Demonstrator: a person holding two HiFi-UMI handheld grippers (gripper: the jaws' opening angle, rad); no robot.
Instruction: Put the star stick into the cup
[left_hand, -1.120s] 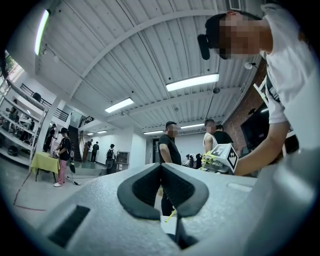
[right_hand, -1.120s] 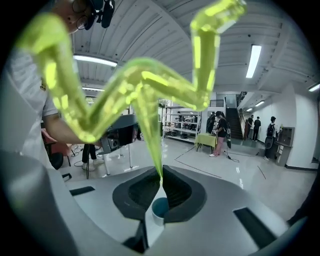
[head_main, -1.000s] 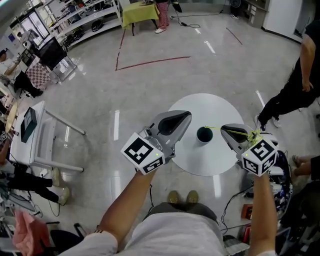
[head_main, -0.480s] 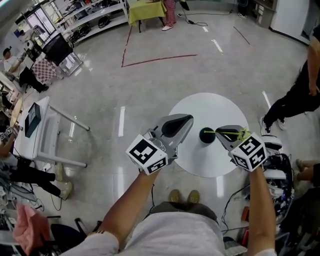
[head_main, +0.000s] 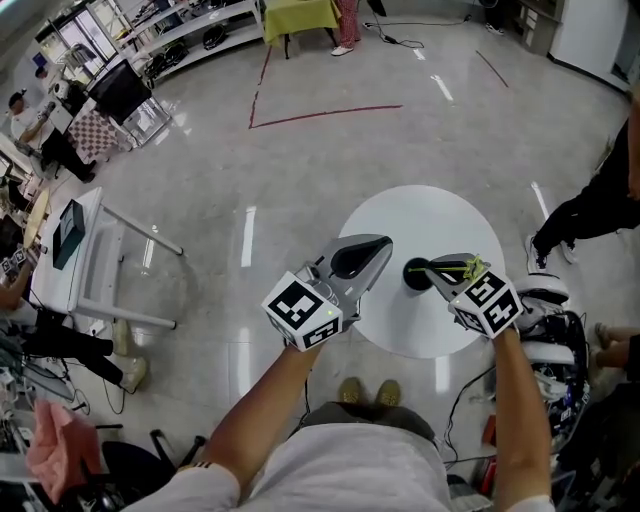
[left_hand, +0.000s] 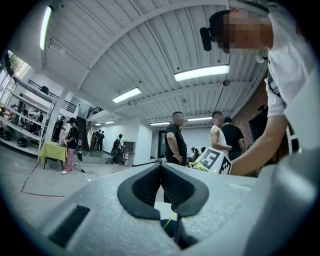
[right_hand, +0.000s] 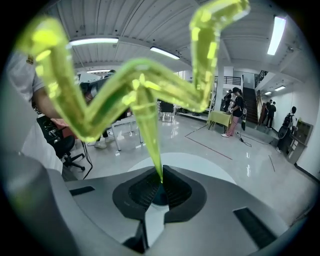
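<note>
We hold the right tool (head_main: 430, 268) low over the round white worktop (head_main: 420, 212), its jaws closed on the thin end of the star stick (right_hand: 145, 95). In the right gripper view the two dark pads pinch the yellow-green shaft just where it tapers, and the bent, translucent star end rises from them toward the camera and fills the top of the picture. From the head view the stick lies back along the top of that tool, with the star part near its marker cube.

The cup (head_main: 414, 272), dark and round, stands on the worktop right at the tip of the right tool. Through the small gap below the pinched shaft we see its dark inside directly beyond the jaws. We cannot tell whether the stick's point reaches inside the rim.

Our left tool (head_main: 381, 243) hovers at the worktop's left edge, near the cup but apart from it. Its jaws are pressed together with nothing between them, and it points across toward the right tool.

The worktop stands on a glossy grey floor (head_main: 300, 170). A person in black (head_main: 600, 205) stands past its right side.
</note>
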